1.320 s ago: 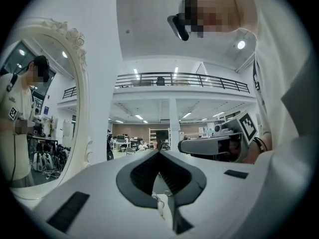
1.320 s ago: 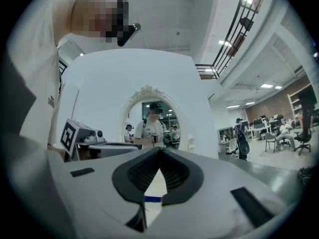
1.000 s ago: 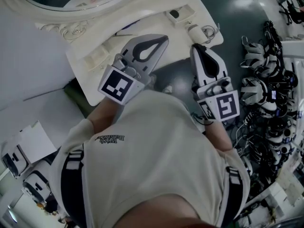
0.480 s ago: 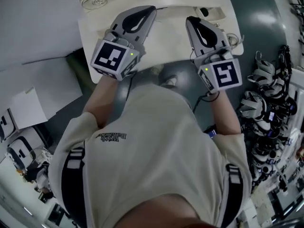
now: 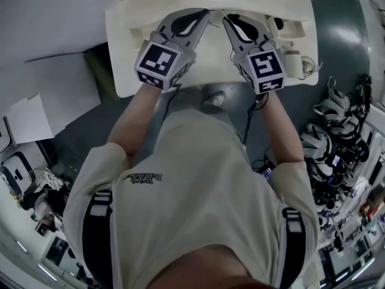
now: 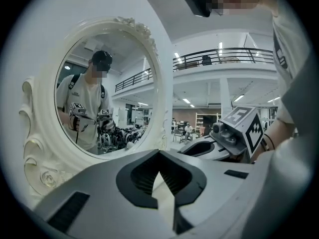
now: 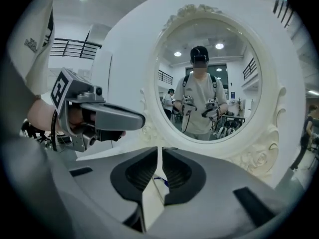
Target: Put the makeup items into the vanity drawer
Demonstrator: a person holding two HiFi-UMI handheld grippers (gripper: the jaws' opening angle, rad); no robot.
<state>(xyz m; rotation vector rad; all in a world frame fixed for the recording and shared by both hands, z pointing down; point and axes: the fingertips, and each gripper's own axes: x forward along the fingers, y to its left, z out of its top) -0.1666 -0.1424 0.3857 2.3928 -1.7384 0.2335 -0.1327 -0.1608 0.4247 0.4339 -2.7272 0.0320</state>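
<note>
A person (image 5: 192, 191) in a cream short-sleeved T-shirt is standing at the front edge of a cream-white vanity table (image 5: 123, 74) and is holding both tongs out over its top. The left gripper (image 5: 205, 12), grey with a black-and-white marker cube, is hanging over the middle of the vanity table. Its jaws are pressing tip to tip with nothing between them. The right gripper (image 5: 228, 18) is hanging just beside it, also over the middle of the table. Its jaws have just been opening and are now standing a narrow slit apart, gripping nothing, with only the table's pale top showing through the gap. Both are pointing toward the oval mirror in a carved cream frame (image 7: 259, 148) that is rising at the back of the vanity table. The makeup items are lying at the table's right end, apart from both grippers: a small white cylindrical jar (image 5: 293, 59) near the front corner and a small dark round piece (image 5: 278, 24) further back.
</note>
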